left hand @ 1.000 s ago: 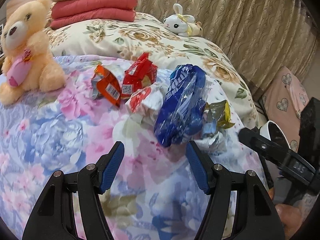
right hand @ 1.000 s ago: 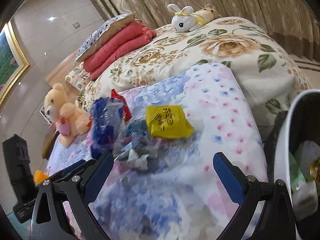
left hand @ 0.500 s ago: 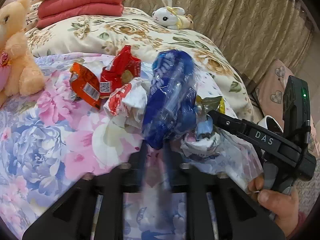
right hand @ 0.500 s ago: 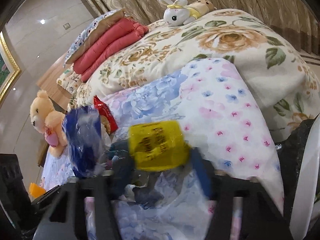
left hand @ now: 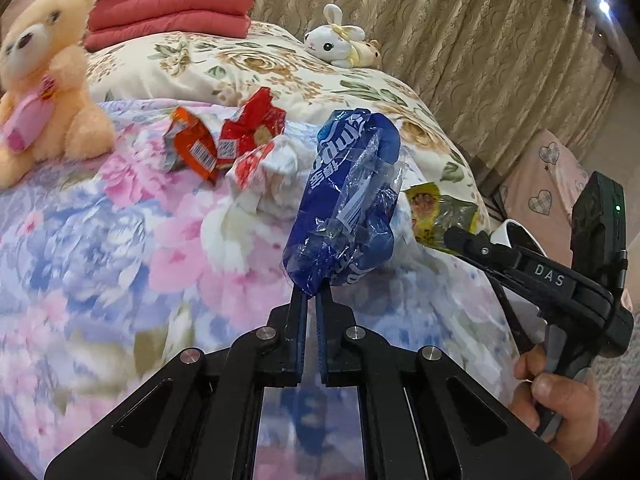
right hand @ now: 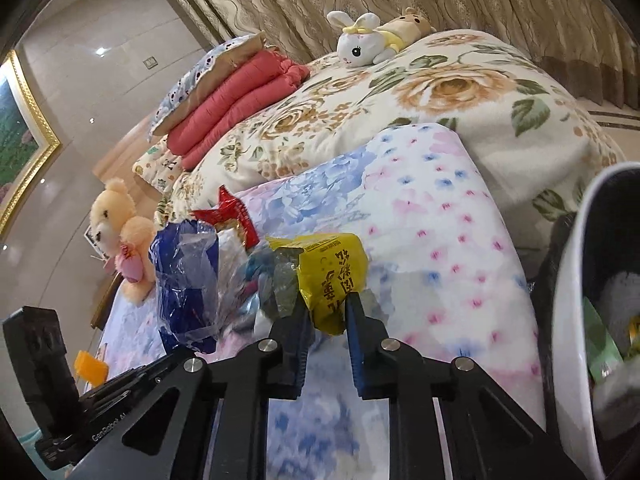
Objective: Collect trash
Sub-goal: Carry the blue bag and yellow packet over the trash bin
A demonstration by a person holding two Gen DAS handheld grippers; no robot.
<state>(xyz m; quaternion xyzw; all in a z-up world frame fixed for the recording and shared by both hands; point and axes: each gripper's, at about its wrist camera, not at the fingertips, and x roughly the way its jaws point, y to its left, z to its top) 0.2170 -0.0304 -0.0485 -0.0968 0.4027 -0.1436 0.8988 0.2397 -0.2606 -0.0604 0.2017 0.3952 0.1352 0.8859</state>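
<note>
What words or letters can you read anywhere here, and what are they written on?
"DAS": white letters on the right gripper body, seen from the left wrist view.
"GenRobot AI": small white print on the left gripper body; the last letters are unsure.
Yellow wrapper: black Chinese characters, upside down, not readable for certain.
Blue wrapper: white lettering, crumpled, unreadable.
Orange wrapper: barcode, digits too small.

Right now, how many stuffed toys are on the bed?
3: a peach teddy bear at the left, and a white bunny beside a small tan bear at the far edge.
</note>
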